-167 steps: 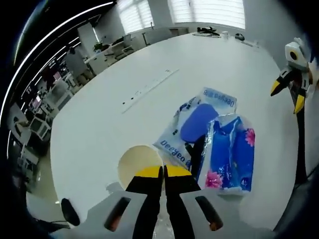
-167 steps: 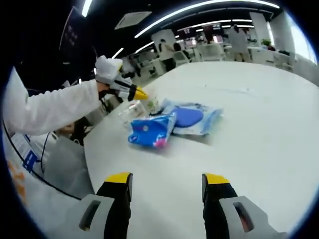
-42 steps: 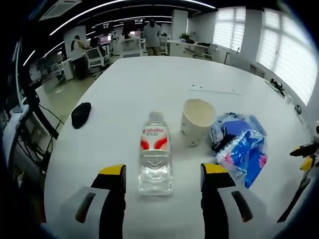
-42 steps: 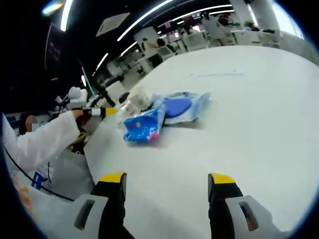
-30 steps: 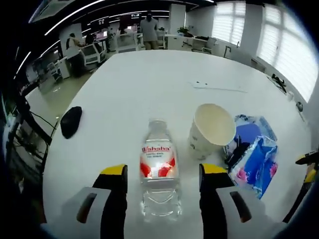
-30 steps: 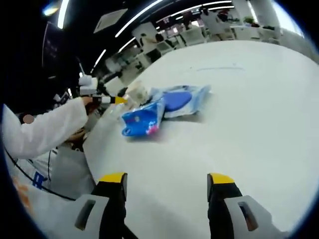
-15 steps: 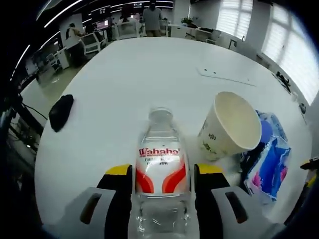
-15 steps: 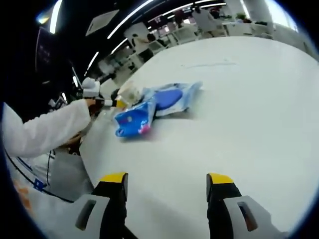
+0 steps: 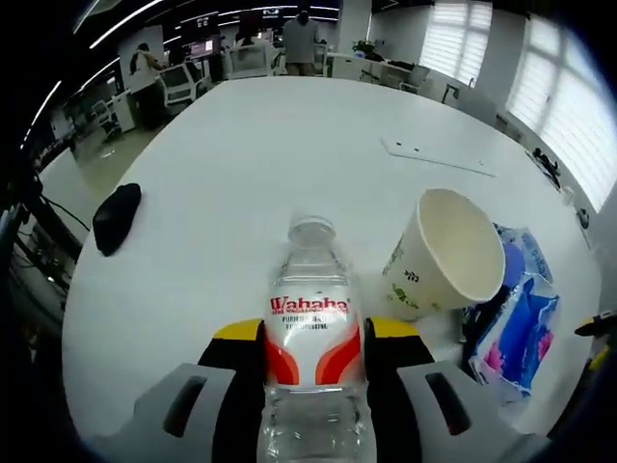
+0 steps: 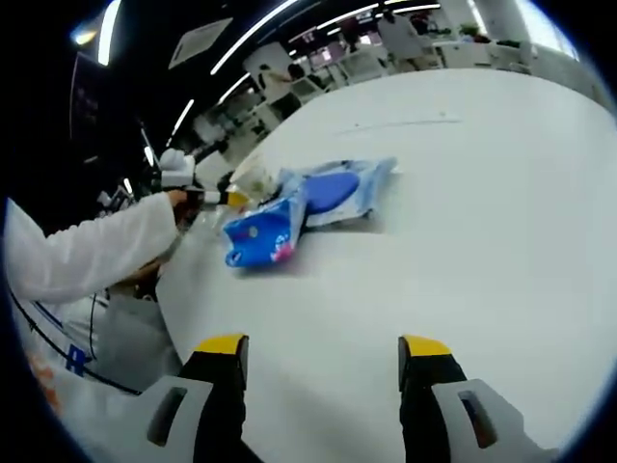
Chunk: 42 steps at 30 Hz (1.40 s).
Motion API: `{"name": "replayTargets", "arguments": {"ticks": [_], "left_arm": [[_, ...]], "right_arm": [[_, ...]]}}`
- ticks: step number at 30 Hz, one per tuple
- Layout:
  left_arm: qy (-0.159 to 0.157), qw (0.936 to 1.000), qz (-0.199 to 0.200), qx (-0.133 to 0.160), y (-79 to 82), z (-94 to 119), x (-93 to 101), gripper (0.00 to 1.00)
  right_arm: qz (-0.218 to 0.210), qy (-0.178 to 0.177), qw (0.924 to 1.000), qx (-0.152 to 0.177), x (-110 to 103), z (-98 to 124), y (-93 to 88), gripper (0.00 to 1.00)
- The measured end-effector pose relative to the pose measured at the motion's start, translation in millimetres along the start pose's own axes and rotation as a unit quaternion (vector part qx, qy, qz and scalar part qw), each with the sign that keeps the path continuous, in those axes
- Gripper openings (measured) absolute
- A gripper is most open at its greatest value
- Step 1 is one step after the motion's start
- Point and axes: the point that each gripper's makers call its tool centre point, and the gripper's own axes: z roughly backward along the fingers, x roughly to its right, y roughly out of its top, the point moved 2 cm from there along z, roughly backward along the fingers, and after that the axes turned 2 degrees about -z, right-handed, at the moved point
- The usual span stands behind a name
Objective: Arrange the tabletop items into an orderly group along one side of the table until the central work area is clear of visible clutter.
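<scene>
In my left gripper view the left tongs (image 9: pixel 310 333) pinch the clear water bottle (image 9: pixel 311 328), their yellow-tipped jaws pressed against its red and white label on either side, near the edge of the white worktop (image 9: pixel 289 145). Just to the right of the bottle a paper cup (image 9: pixel 445 253) leans with its open mouth tilted toward me, and beyond it lie a floral blue pack (image 9: pixel 521 328) and a clear bag with a blue item (image 9: pixel 516 256), touching one another. A black object (image 9: pixel 116 214) sits well apart at the left edge; I think it is a mouse, though it is too small to be sure. In my right gripper view the right tongs (image 10: pixel 323 349) hang spread wide over bare worktop, holding nothing.
</scene>
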Motion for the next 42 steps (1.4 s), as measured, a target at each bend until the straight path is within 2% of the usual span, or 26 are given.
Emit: {"name": "replayTargets", "arguments": {"ticks": [3,12,14,19,25,30,35,42], "left_arm": [[0.007,0.9999,0.004,0.007,0.3,5,-0.6,0.38],[0.021,0.9975,0.02,0.064,22.0,32,-1.8,0.37],[0.026,0.9966,0.023,0.075,20.7,40,-4.4,0.37],[0.034,0.9911,0.033,0.124,36.0,63,-5.1,0.37],[0.028,0.9858,0.049,0.158,38.1,83,-0.5,0.38],[0.031,0.9842,0.047,0.168,35.4,96,3.4,0.38],[0.02,0.9819,0.065,0.177,32.0,99,2.2,0.39],[0.021,0.9806,0.056,0.187,34.2,103,4.4,0.39]], "right_arm": [[-0.002,0.001,1.0,0.004,1,1,1.5,0.63],[-0.005,0.003,0.9999,0.016,1,8,3.7,0.63],[-0.003,0.004,0.9998,0.018,0,7,4.7,0.63],[-0.002,0.009,0.9996,0.028,1,7,6.6,0.63],[0.004,0.015,0.9994,0.033,-1,10,7.4,0.63],[0.005,0.015,0.9992,0.036,-1,13,6.0,0.63],[0.006,0.016,0.999,0.041,-1,14,8.3,0.63],[0.006,0.014,0.9989,0.044,0,15,9.5,0.63]]}}
